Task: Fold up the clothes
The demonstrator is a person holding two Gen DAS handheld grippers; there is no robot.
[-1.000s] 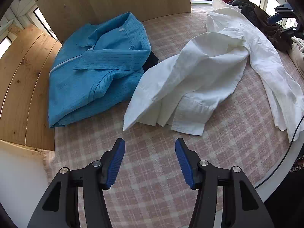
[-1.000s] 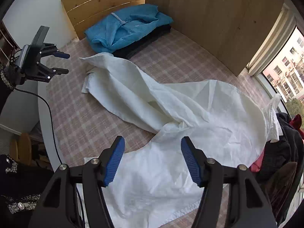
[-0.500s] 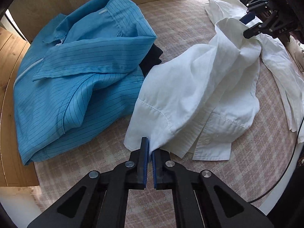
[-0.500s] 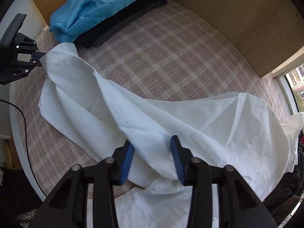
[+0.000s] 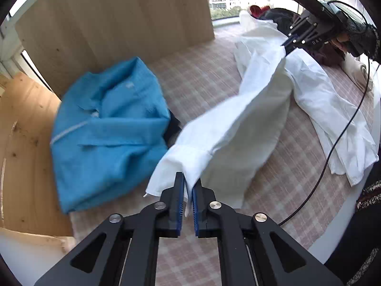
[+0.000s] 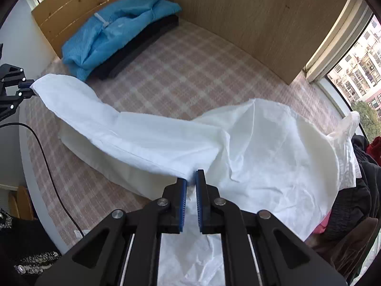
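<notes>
Both hand-held grippers, left [image 5: 188, 190] and right [image 6: 191, 186], pinch the white shirt [image 6: 262, 147].

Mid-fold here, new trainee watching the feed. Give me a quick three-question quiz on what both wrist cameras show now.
1. True or false: the left gripper is shut on the white shirt.
2. What lies under the blue shirt? A) dark folded garment B) towel C) nothing
3. Fill in: the right gripper pinches the white shirt's ____ seam.

Key: 1 true; 2 A; 3 sleeve.
</notes>
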